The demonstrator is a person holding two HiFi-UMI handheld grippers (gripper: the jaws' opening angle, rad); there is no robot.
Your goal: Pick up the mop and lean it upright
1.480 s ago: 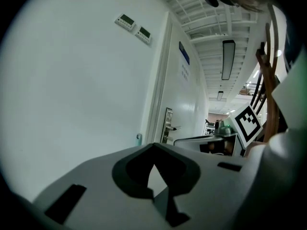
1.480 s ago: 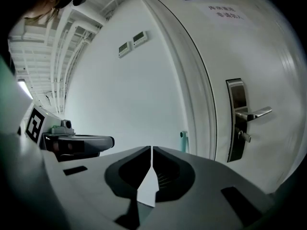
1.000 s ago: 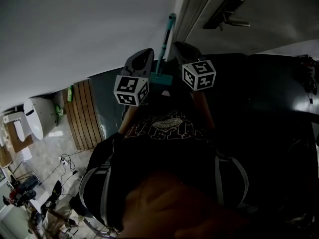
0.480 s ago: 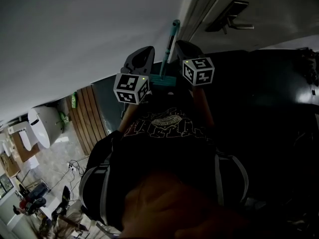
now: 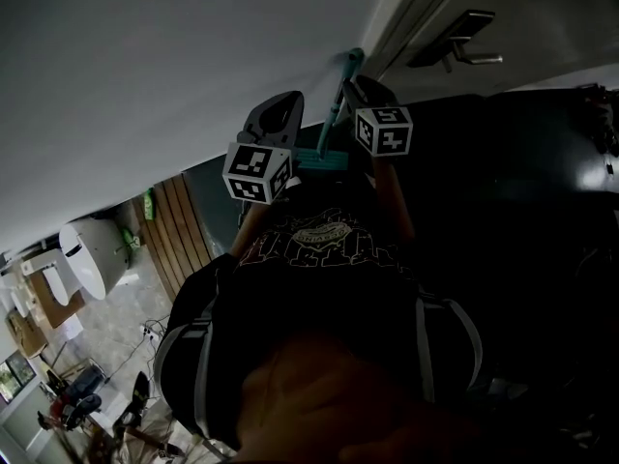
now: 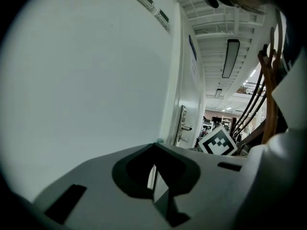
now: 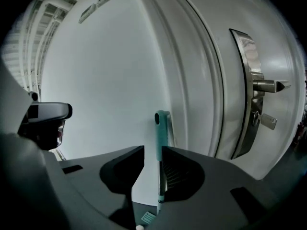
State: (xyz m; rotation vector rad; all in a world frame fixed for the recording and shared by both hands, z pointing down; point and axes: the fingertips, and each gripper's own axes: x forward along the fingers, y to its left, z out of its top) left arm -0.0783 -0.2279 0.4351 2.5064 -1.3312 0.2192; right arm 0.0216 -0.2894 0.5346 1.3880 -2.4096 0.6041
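Note:
The mop stands upright, its teal handle leaning with its top against the white wall beside the door frame. Its teal head sits low between the two grippers. In the right gripper view the handle rises between the jaws of my right gripper, close against the right jaw, with a gap to the left jaw. Those jaws have just been opening and stand open. My left gripper is left of the mop, with its jaws together and nothing in them. In the head view it points at the wall.
A white door with a metal lever handle stands right of the mop; the same handle shows in the left gripper view. Wooden slats and a white toilet lie to the left. The person's dark-clad body fills the lower head view.
The mop's handle top has shifted right, toward the door frame. The right gripper has moved with it and both marker cubes sit slightly further right.

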